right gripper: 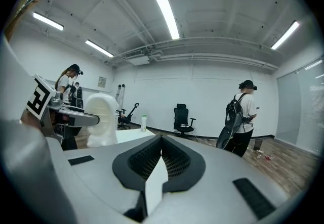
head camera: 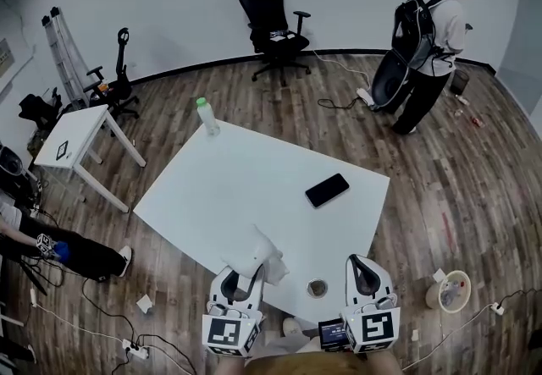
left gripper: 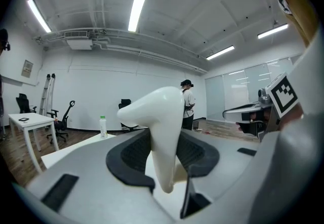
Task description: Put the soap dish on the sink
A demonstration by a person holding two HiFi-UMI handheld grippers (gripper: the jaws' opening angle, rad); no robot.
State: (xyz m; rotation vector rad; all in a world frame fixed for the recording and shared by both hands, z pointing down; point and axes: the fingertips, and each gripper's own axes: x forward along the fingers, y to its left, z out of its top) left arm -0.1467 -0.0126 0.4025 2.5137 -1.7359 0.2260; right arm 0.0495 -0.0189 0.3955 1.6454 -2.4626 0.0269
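- White table (head camera: 237,187), mid-floor.
- Black phone (head camera: 327,190) on it, toward 2 o'clock.
- Green-capped bottle (head camera: 206,115) at its 11 o'clock corner.
- Black office chair (head camera: 269,22), 12 o'clock.
- Person with backpack (head camera: 432,35), 2 o'clock.

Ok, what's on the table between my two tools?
A small round thing sits on the table between the left tool, gripping the white dish, and the right tool; the head view shows it.

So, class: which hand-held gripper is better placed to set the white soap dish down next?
Left. The left hand-held gripper already clamps the soap dish between its jaws. The right hand-held gripper is shut on nothing, so it would first need a handover.
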